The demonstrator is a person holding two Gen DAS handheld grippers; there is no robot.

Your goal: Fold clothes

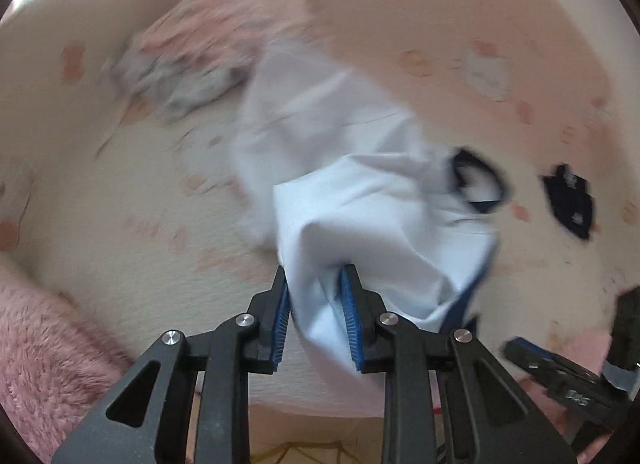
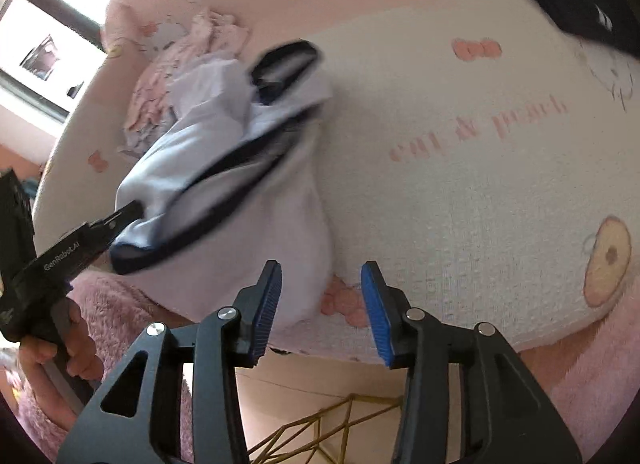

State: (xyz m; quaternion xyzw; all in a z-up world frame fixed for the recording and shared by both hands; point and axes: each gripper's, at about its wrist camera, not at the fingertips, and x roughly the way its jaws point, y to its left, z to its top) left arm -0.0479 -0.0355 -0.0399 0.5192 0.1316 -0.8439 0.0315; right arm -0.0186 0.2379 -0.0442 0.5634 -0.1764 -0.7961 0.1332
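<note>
The left gripper [image 1: 316, 284] has its fingers clamped on a bunched edge of the white shirt with navy trim [image 1: 360, 183]. From there the shirt trails away across the cat-print blanket [image 2: 460, 183], its collar at the far end. The right gripper [image 2: 322, 288] hangs with fingers apart and empty, its left finger just beside the shirt's near hanging hem, so it looks best placed to take that hem.

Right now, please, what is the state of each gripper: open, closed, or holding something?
Left gripper: closed on the white garment with navy trim, lifting a bunch of it.
Right gripper: open, holding nothing, close to the garment's lower edge.
</note>
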